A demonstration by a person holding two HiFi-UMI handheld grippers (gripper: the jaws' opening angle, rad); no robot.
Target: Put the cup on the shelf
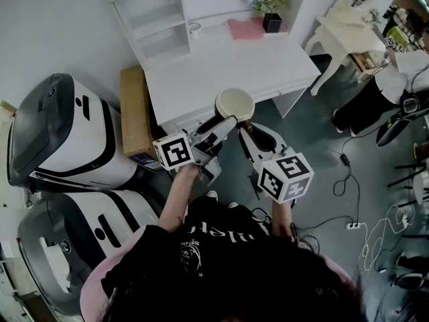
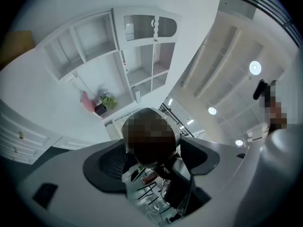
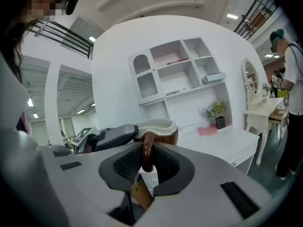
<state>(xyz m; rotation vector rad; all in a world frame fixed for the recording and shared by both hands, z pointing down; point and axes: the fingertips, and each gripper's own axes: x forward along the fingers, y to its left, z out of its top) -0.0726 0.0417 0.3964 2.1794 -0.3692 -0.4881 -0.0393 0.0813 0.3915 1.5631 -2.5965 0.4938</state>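
Head view shows a round cup (image 1: 234,103), cream and matte inside and glossy brown outside, held in the air over the near edge of the smooth white worktop (image 1: 255,62). The right gripper (image 1: 247,127) reaches it from the near right, and the left gripper (image 1: 226,121) from the near left.

Right gripper view shows the right gripper (image 3: 147,167) clamped narrow on the cup's curved brown handle (image 3: 148,150) between ribbed dark pads. The cream rim (image 3: 158,125) stands just beyond, and a tan paper tag (image 3: 140,193) hangs below.

Left gripper view shows the left gripper (image 2: 151,157) spread wide, its grey jaws flanking the cup's round underside (image 2: 149,141).

At the far left of the worktop stands the white boxy shelf (image 1: 157,19) with square open compartments, well apart from the cup.
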